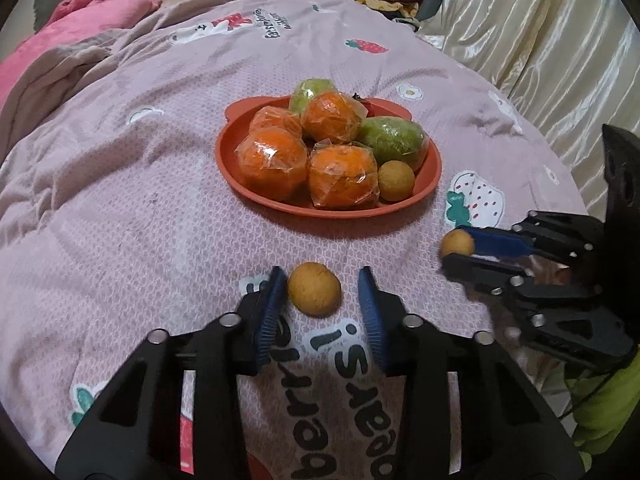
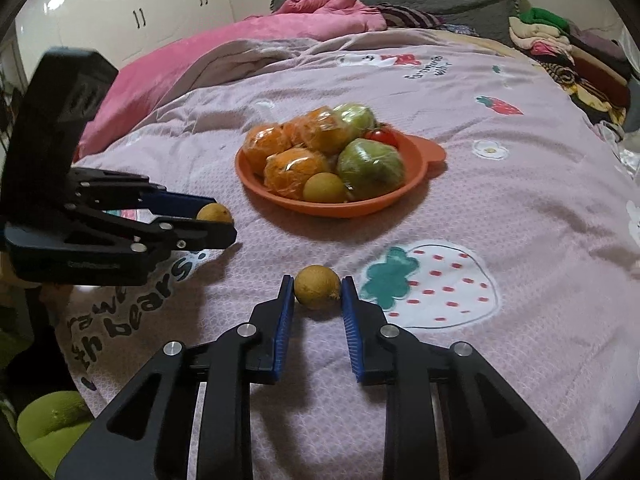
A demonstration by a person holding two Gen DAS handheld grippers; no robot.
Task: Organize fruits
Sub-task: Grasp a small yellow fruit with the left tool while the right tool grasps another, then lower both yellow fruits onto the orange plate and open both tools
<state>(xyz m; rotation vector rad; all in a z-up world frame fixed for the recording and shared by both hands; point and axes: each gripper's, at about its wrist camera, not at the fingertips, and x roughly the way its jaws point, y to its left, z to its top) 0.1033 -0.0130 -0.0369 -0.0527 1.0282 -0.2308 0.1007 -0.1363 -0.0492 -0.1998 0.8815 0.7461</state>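
Left wrist view: left gripper (image 1: 322,286) is open around a small brown fruit (image 1: 314,289) on the bed quilt (image 1: 120,200), near pad touching, far pad apart; uneven closing could roll it off the soft quilt. Right wrist view: right gripper (image 2: 317,289) pinches a second small fruit (image 2: 317,287) by the fingertips only, short of the orange plate (image 2: 416,184), so it could slip out.

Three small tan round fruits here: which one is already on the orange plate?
The small tan fruit at the orange plate's front edge, beside the green fruit. The other two lie on the bedspread, one between each gripper's fingers.
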